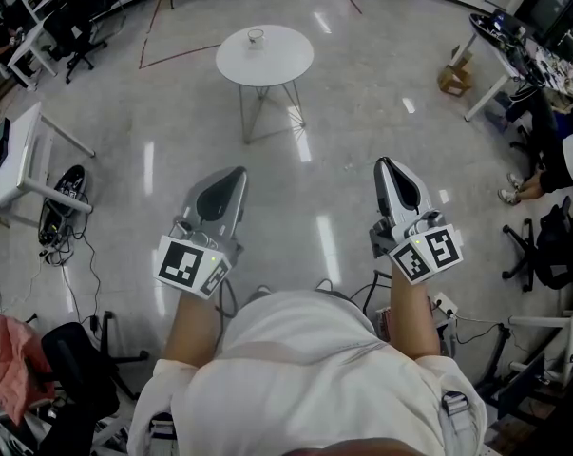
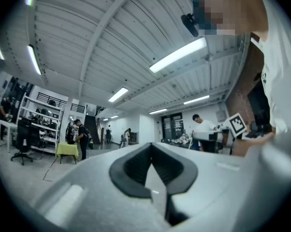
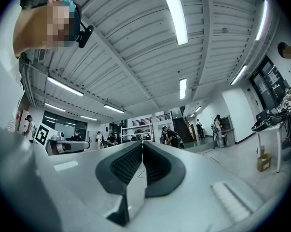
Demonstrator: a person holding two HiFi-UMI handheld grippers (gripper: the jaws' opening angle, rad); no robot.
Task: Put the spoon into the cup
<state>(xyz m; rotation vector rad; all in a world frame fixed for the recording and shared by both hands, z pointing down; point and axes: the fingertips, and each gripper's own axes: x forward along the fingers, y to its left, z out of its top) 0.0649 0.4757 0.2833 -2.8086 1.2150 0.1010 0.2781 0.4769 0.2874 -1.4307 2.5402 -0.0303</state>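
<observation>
Shows a standing start, well apart from the work.

- Places the left gripper, grey-white with black ribbed pads and a square-marker cube, at 9 o'clock of the head view.
- Places the matching right gripper at 3 o'clock, and aims both toward 12 o'clock.
- Confirms, in each gripper view, jaws pressed together tip to tip with nothing between them, hence no load in either.
- Sets the small clear glass cup far ahead at 12 o'clock, toward the 11 o'clock side of the round white bench on thin metal legs.
- Leaves the spoon unresolved: too small to make out at this range, whether beside the cup or elsewhere on the bench.
- Separates grippers and bench by open grey polished floor.
- Suggests a carrying posture, judged from the parallel, closed grippers held before the torso, with nothing to grasp within reach.
- Puts the task at its very beginning, with approach to the bench needed first.
</observation>
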